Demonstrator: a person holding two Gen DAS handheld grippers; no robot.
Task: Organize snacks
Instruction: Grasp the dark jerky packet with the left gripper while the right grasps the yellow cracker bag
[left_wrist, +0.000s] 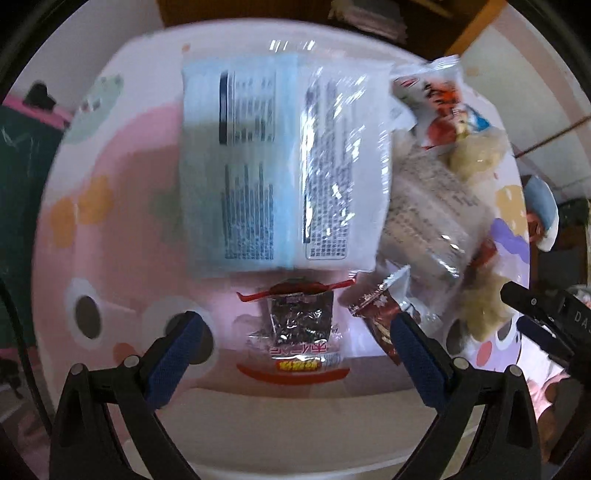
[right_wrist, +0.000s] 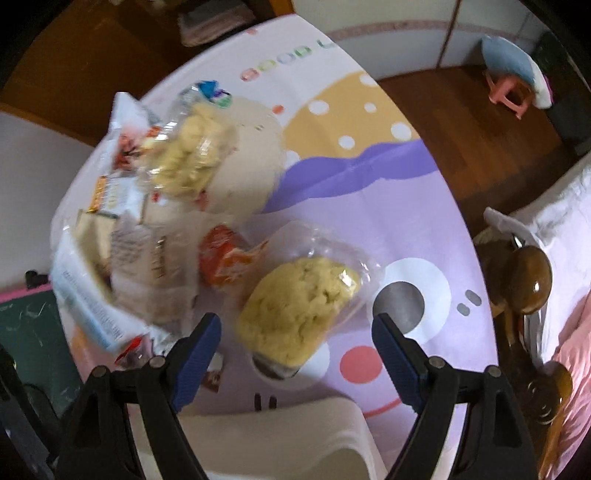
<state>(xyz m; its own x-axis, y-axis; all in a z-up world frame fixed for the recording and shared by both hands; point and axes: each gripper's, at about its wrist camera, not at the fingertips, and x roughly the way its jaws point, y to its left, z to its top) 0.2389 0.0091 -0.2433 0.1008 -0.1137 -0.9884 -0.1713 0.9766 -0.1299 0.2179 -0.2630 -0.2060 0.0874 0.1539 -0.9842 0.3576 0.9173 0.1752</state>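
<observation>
Both grippers spread wide, holding nothing. Left gripper (left_wrist: 295, 334) straddles small foil packet (left_wrist: 299, 325), just below big blue-white packet (left_wrist: 280, 162); you descend square, pinch packet mid-body. Right gripper (right_wrist: 295, 332) hovers over yellow bun bag (right_wrist: 299, 299).

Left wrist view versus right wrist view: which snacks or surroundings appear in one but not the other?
Only the left wrist view shows the small dark foil snack packet between the open left hand-held gripper fingers.

Only the right wrist view shows the pink stool, the wooden floor and the open right hand-held gripper over a wrapped yellow pastry.

Both show the cartoon-print table cover and the large blue-and-white pack.
</observation>
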